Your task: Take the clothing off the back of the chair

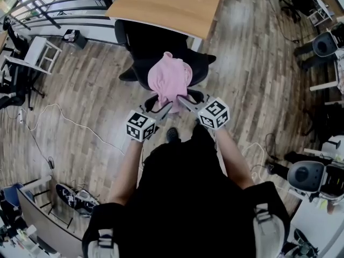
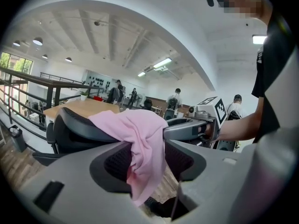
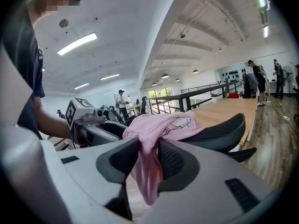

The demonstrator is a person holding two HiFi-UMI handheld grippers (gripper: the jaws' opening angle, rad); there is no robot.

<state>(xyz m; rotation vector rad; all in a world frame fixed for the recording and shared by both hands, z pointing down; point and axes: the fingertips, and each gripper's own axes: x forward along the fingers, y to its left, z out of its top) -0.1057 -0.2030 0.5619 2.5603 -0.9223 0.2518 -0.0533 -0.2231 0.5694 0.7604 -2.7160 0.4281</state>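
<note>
Now the pink cloth [image 1: 169, 79] lies over the back of the black chair [image 1: 153, 42], and one end hangs down. The left gripper [image 2: 147, 160] pinches that hanging end between its jaws. The right gripper [image 3: 148, 155], just beside it, squeezes the same end tight.

- Black short-sleeved top [image 1: 185, 198].
- Pale grey shoulder straps [image 1: 267, 227] with dark buckles.
- Dark shoe [image 1: 172, 135].
- Left tool [image 1: 164, 110] and right tool [image 1: 183, 101]: grey bodies, white cubes bearing black square markers.
</note>
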